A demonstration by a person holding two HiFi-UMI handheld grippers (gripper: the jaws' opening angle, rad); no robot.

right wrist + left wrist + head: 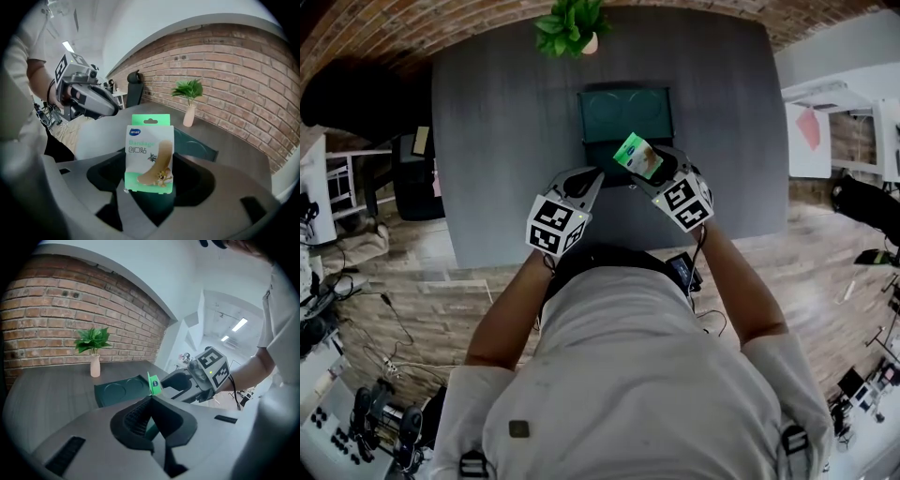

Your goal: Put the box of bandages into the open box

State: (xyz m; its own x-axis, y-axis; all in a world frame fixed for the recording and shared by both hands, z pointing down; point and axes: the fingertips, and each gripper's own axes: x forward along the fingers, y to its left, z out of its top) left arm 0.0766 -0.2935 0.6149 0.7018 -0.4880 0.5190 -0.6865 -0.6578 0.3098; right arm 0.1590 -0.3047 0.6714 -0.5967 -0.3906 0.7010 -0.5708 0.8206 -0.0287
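Upright, the box of bandages (149,154) sits clamped in the right hand-held gripper (651,178).

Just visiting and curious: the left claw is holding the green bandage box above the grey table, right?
Not quite. The right claw holds the green bandage box above the grey table, as the right gripper view shows. The left claw is shut on nothing.

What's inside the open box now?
Nothing shows in the open box: only two round recesses in its green panel. Its near part is covered by the box of bandages in the right tool.
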